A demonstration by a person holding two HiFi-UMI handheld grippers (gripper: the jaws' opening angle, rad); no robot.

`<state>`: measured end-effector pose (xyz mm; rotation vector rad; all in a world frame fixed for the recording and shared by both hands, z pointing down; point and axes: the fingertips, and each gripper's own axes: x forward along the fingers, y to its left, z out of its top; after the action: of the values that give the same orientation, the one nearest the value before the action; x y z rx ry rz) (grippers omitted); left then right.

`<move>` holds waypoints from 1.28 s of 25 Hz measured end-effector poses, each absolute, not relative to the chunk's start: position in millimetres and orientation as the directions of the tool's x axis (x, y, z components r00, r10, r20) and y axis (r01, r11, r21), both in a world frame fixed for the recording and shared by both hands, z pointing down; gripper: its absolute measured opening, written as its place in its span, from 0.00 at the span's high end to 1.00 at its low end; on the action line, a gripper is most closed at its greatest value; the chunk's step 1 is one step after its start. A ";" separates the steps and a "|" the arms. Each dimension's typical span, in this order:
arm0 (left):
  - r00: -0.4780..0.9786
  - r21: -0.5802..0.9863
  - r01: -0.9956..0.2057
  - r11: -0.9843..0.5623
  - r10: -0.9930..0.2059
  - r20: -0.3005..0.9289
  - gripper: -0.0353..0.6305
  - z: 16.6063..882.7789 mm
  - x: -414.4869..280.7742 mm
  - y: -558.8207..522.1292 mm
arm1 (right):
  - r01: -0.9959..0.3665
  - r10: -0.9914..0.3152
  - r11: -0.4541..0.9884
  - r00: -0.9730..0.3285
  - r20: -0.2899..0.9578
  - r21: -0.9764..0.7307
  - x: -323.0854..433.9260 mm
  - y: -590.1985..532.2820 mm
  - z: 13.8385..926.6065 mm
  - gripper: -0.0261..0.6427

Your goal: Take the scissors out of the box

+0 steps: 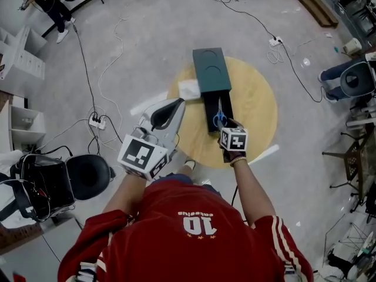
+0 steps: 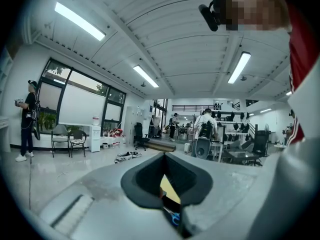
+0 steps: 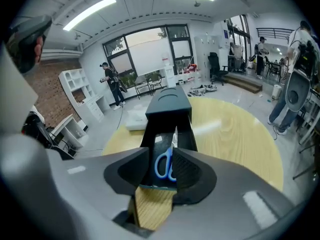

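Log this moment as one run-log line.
stage: pre-grasp | right gripper: open, at scissors' blue handles | scissors: lying in open dark green box on round wooden table | left gripper: shut, empty

Right of the box the surface is bare wood, open to a gripper. On the box's left a white cloth takes the upper strip. The sleeve closes the box's upper half. The lower half lies open from above, its narrow walls flanking the scissors, and the right gripper stands at its bottom end.
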<state>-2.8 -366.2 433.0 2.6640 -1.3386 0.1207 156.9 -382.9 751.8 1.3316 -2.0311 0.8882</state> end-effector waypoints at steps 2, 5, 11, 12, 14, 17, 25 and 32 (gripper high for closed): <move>0.596 0.108 -0.803 -0.586 -0.788 0.154 0.95 436.6 -3.3 -369.1 | -0.930 -0.552 0.291 -0.354 0.755 -0.224 155.6 -386.8 759.9 0.74; 0.597 0.114 -0.802 -0.586 -0.785 0.167 0.95 441.8 -2.7 -374.6 | -0.936 -0.524 0.281 -0.334 0.784 -0.210 156.7 -394.3 771.9 0.75; 0.600 0.123 -0.800 -0.588 -0.780 0.178 0.95 447.1 -2.4 -383.0 | -0.943 -0.447 0.279 -0.296 0.844 -0.183 154.0 -397.9 791.7 0.75; 0.602 0.126 -0.798 -0.589 -0.778 0.178 0.95 447.6 -2.4 -383.5 | -0.942 -0.437 0.285 -0.290 0.852 -0.174 153.5 -398.0 793.4 0.75; 0.606 0.130 -0.795 -0.592 -0.776 0.176 0.95 448.0 -2.4 -384.0 | -0.943 -0.409 0.296 -0.271 0.871 -0.154 153.4 -398.4 798.0 0.73; 0.608 0.129 -0.794 -0.594 -0.774 0.176 0.95 447.8 -2.5 -384.5 | -0.942 -0.356 0.311 -0.237 0.904 -0.125 154.1 -400.6 805.1 0.73; 0.607 0.129 -0.795 -0.593 -0.774 0.181 0.95 446.4 -3.6 -381.0 | -0.927 -0.157 0.358 -0.181 0.971 -0.115 149.7 -393.1 825.7 0.76; 0.610 0.136 -0.793 -0.594 -0.773 0.175 0.95 449.8 -8.0 -379.0 | -0.898 -0.060 0.427 -0.149 0.987 -0.110 149.0 -391.5 840.7 0.79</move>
<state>-8.0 -379.0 449.8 2.6348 -1.2978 0.1436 149.0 -391.5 840.7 0.8749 -1.5475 0.9250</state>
